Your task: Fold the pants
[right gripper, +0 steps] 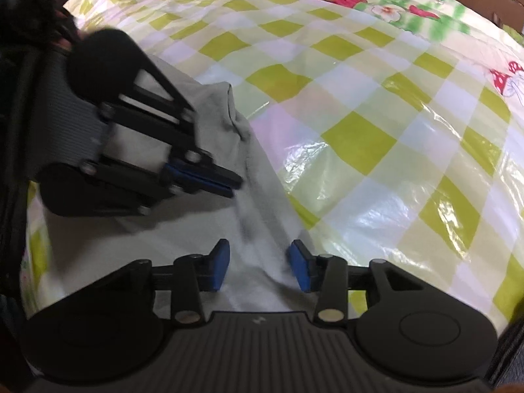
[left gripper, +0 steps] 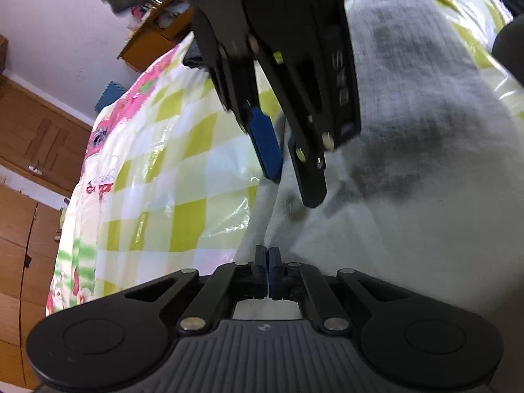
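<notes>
The pale grey pants (right gripper: 226,150) lay on a bed covered by a glossy sheet (right gripper: 360,137) checked in lime green and white, with a cartoon border in pink and green along its far edge. The cloth ran in a long band, its edge bunched into a soft ridge beside the bare checks.

The left gripper (left gripper: 268,255) was clenched, its two pads pressed together right at the edge of the grey fabric; whether any cloth was pinched between them I could not tell. From the other side, the same gripper (right gripper: 229,181) hung low over the pants with its fingers tight together.

The right gripper (right gripper: 258,265) stood released, its blue pads (right gripper: 220,263) apart with a fold of the pants lying between them, neither pad pressing on it. In the left wrist view this gripper (left gripper: 288,177) pointed steeply down at the ridge of the cloth, one blue pad and one black finger spread, close ahead of the left one.

Past the bed stood wooden cabinet doors (left gripper: 36,137) and a pale wall (left gripper: 65,26), with a wooden shelf (left gripper: 154,36) near the bed's far end.
</notes>
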`<state>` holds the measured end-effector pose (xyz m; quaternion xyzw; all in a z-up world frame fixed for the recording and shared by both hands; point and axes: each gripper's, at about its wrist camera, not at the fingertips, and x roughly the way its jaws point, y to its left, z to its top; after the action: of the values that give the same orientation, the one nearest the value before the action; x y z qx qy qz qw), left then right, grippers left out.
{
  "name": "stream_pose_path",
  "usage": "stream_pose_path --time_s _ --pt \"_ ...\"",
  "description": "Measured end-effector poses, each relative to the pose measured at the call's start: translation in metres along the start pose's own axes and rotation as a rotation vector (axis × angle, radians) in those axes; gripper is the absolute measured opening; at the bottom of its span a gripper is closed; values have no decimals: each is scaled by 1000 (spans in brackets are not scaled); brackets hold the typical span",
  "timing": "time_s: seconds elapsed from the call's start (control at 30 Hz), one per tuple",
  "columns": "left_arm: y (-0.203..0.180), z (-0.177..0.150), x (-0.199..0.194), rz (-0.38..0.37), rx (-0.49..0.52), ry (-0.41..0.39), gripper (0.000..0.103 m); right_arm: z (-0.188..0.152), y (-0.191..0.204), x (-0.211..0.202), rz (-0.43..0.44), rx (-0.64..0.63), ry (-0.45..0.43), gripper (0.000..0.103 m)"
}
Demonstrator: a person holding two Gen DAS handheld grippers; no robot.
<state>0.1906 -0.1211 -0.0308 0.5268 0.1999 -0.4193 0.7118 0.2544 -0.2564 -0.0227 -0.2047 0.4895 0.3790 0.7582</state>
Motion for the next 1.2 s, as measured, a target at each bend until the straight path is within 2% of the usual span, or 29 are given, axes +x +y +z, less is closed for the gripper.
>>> stream_pose_path --time_s 0.2,0.27,0.3,0.37,0.43,0.5,0.57,0.6,0.63,0.67,0.77,0.9,0.97,1.0,1.07,1.1,1.13,1.2 --pt "-4 0 -23 20 -3 -39 19 5 11 4 37 -50 -3 41" --pt "-3 -1 -24 24 -6 -43 20 5 17 4 22 -69 29 26" --pt "-3 -2 -23 42 -4 -41 24 4 20 3 12 -77 49 1" --pt "-2 -5 -19 64 6 -28 30 1 26 -4 -19 -86 52 2" --pt "-1 -8 -12 83 12 -21 56 0 30 -13 -41 -86 35 2" --pt "-1 -9 -5 96 33 -18 66 3 30 -19 -61 -83 16 2" --pt "-1 -10 4 104 63 -1 65 7 28 -21 -89 -75 3 2" --pt "-1 -11 9 116 77 22 50 9 24 -21 -103 -70 3 2" --pt "0 -13 15 137 85 51 27 11 20 -20 -122 -58 0 2" --pt "4 -15 19 150 79 74 22 11 16 -20 -130 -48 0 2" --pt "20 -23 26 177 11 100 21 13 1 -16 -134 -8 -1 2" --pt "17 -30 38 213 8 116 20 4 -14 9 -178 53 21 2" --pt "11 -34 43 249 18 123 21 1 -19 16 -180 91 14 4" --pt "11 -36 43 258 16 127 21 0 -18 12 -182 91 0 10" --pt "12 -39 37 282 -8 133 23 -5 -12 -1 -220 88 -18 40" --pt "12 -41 31 294 -21 140 23 -11 -9 -10 -242 86 -37 61" --pt "11 -45 23 310 -35 142 23 -19 -4 -21 -263 88 -64 64" --pt "5 -48 6 333 -57 138 23 -40 -1 -44 -312 146 -94 64"
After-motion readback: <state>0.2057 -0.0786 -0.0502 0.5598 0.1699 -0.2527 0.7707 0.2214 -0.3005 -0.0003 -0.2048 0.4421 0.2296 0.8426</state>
